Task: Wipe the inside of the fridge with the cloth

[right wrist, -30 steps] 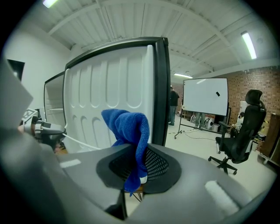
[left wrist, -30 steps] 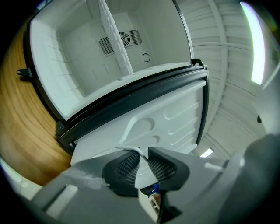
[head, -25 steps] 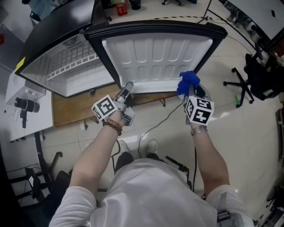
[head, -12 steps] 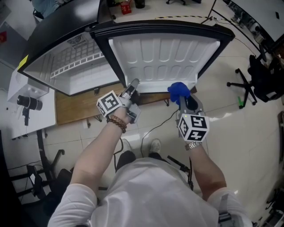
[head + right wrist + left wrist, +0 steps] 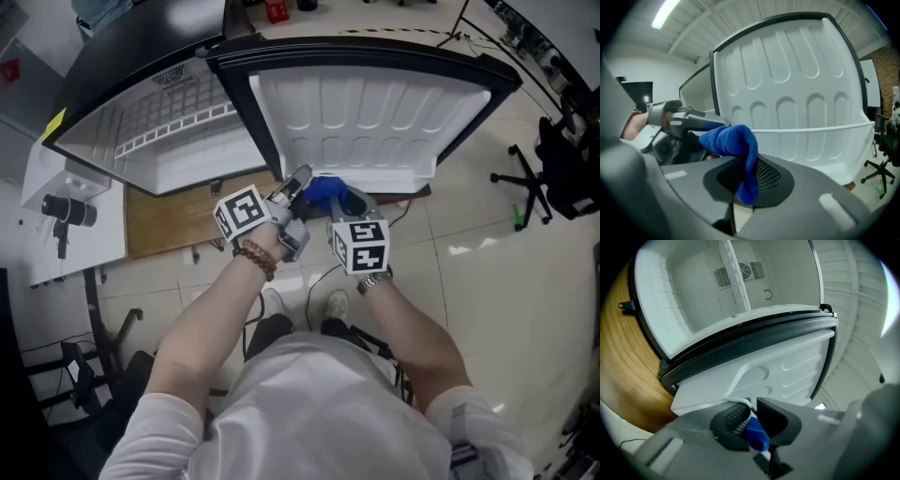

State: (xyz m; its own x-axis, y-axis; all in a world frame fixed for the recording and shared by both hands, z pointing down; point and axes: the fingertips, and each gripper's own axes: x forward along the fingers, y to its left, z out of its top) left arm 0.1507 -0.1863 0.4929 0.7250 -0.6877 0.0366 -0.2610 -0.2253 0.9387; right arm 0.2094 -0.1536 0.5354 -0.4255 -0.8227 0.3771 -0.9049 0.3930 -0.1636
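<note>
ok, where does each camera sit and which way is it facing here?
Head view: on the person's head, looking steeply down on the open fridge; both forearms, left tool and right tool show.
Left gripper view: on the left tool, facing the fridge cavity and door; its jaws have just been closing, blue cloth between them.
Right gripper view: on the right tool, facing the door; its jaws clamp the cloth, left tool at left.
Shared: cloth and door in all three.
</note>
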